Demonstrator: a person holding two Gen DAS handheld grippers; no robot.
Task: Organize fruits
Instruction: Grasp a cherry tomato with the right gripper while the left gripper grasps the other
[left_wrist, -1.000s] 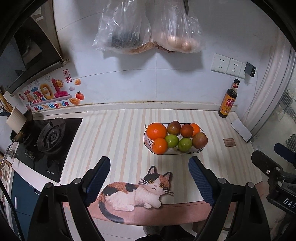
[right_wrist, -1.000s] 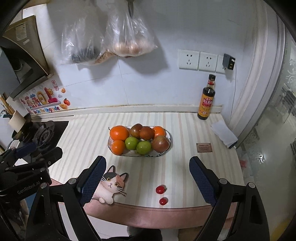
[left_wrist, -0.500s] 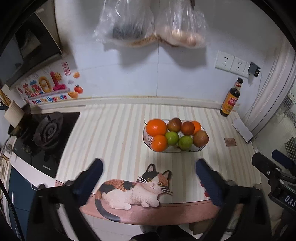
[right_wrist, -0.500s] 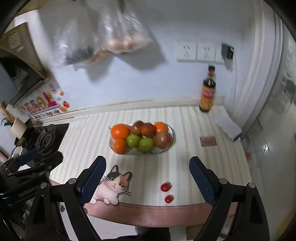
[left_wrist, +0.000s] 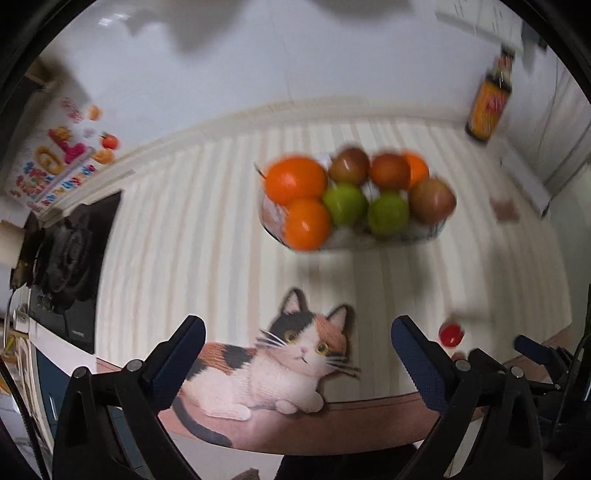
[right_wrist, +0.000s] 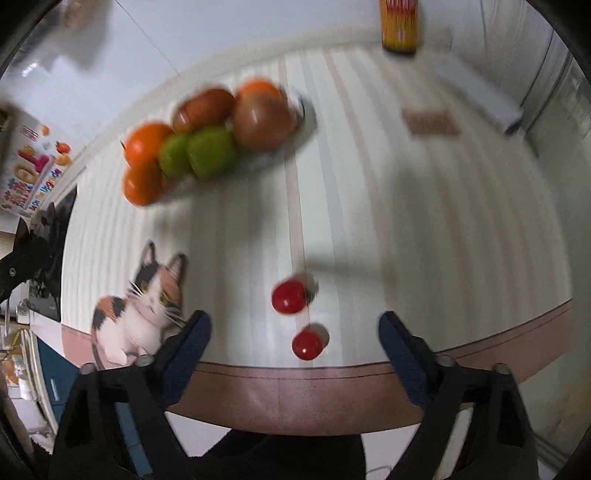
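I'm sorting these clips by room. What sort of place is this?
Most likely a home kitchen: a gas stove set beside a striped countertop, a sauce bottle against the wall, and a fruit bowl.

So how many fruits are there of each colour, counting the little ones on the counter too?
Orange: 3, in the bowl, e.g. the biggest one
Green: 2, in the bowl, e.g.
Reddish-brown: 3, in the bowl, e.g.
Small red: 2, loose on the counter
Total: 10
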